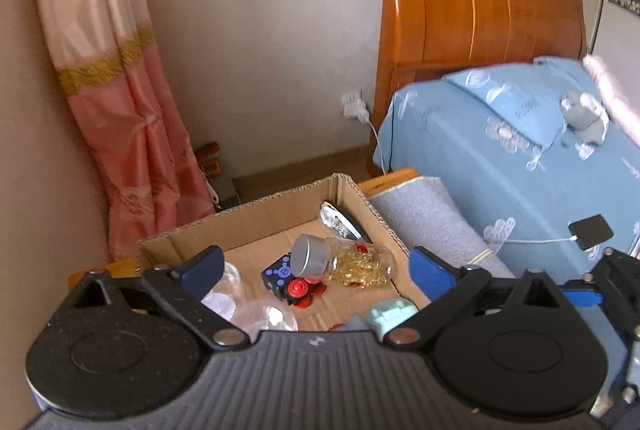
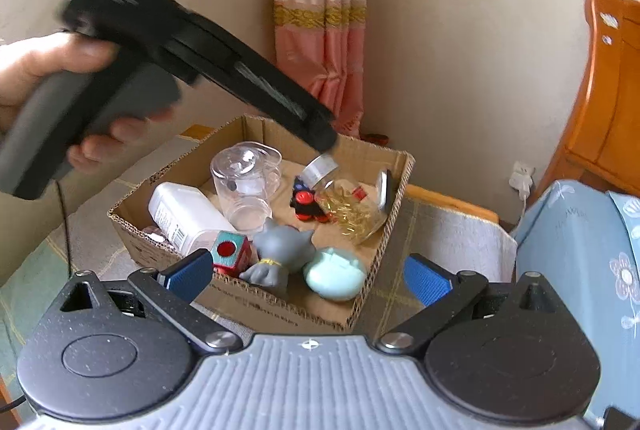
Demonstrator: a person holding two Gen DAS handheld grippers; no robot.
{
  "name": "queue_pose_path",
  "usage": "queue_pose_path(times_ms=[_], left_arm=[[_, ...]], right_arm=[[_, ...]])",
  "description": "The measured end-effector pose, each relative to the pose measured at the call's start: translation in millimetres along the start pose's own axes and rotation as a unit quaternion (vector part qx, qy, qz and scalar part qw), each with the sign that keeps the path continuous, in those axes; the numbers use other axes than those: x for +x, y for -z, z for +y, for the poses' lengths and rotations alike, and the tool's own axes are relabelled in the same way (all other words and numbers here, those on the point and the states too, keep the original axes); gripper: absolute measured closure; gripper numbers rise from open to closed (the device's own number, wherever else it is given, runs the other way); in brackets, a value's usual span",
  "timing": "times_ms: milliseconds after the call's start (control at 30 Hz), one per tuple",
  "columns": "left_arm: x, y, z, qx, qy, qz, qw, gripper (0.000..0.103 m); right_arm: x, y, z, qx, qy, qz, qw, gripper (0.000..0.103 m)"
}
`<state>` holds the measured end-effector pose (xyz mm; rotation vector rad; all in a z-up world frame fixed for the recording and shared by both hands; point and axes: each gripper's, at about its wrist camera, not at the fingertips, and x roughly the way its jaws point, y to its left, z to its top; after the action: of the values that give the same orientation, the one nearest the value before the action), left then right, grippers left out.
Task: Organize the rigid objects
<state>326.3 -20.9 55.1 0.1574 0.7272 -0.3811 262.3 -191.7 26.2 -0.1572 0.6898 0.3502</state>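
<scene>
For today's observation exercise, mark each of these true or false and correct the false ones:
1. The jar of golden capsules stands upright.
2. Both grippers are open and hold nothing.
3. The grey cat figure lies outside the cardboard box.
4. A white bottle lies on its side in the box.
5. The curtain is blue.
1. False. The jar of golden capsules lies tilted on its side, its silver lid toward the middle of the cardboard box.
2. True. The left gripper and the right gripper have their jaws wide apart, nothing between the pads.
3. False. The grey cat figure lies inside the box.
4. True. The white bottle lies on its side.
5. False. The curtain is pink with a gold band.
</scene>
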Motion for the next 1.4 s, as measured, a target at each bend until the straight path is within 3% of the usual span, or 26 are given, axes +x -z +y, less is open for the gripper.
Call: queue_pose_path(times_ms=[200,433,533,733,1033,1400], left_arm=[[-53.0,49.5,-10.0,0.011,-0.042,-0.015,0.9989,0.001],[-89.8,109.8,-29.8,-0.005,-0.155,0.003,0.9879,0.001],[-96.9,126.1,-31.1,-0.041,-0.159,0.022,0.9862,0.001],[-111.6,137.4,-34.0,-0.079,-0.152,0.018,0.9851,0.001],[-134.1,143.0,-38.0,-0.095,-0.163,-0.003,0.982,0.001],[-133.1,148.2,-38.2,-0.101,-0.182,0.005,0.978,0.001]], right_arm=[[-11.9,14.7,14.0,0.034,0.046,0.02,0.998,0.0],[-31.6,33.2,27.9,0.092,0.095,0.038,0.99,0.0],[-41.2,39.2,33.7,0.112,0.106,0.044,0.987,0.0],[-66.8,42.1,49.6,0.106,0.139,0.031,0.984,0.0],[-92.5,38.0,59.1,0.111,0.144,0.005,0.983,0.0],[-94.9,37.3,65.3,0.108,0.142,0.001,0.984,0.0]])
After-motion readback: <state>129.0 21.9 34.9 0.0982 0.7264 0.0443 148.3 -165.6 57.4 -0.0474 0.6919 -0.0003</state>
